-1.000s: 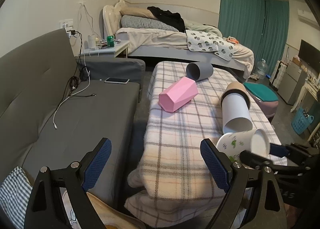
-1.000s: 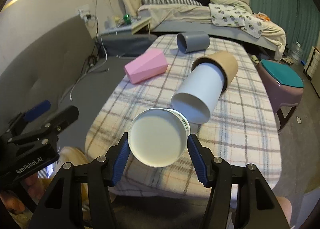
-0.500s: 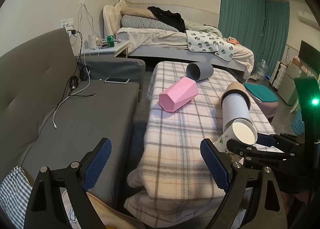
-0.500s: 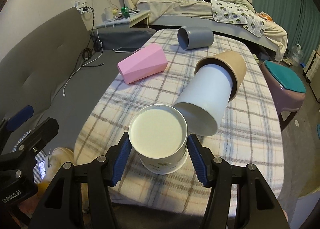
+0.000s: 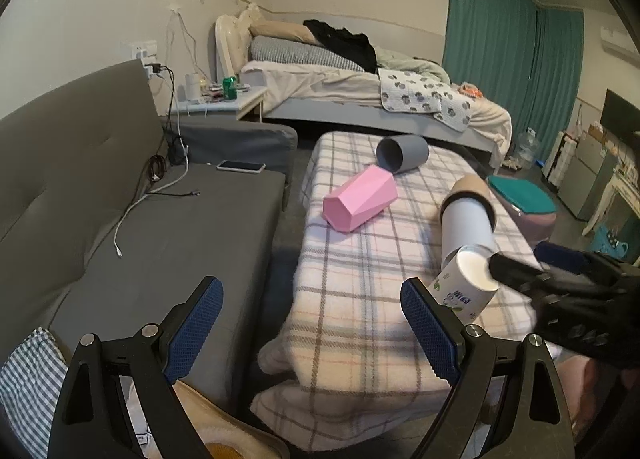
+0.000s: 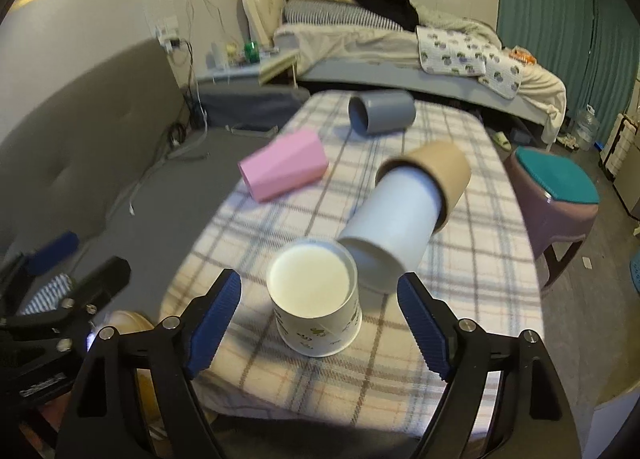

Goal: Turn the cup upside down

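A white paper cup (image 6: 316, 305) with green print stands upside down, base up, on the plaid-covered table (image 6: 460, 299) near its front edge. It also shows in the left wrist view (image 5: 464, 285). My right gripper (image 6: 320, 311) is open, its blue pads on either side of the cup and apart from it. My left gripper (image 5: 312, 323) is open and empty, over the gap between sofa and table, left of the cup.
A white cup nested in a brown one (image 6: 404, 215) lies on its side just behind the paper cup. A pink faceted cup (image 6: 284, 169) and a grey cup (image 6: 380, 113) lie farther back. A grey sofa (image 5: 140, 227) is left, a teal-topped stool (image 6: 556, 187) right.
The right gripper turned the paper cup base up, set it down on the table and opened, letting go of it. The left gripper has stayed still.
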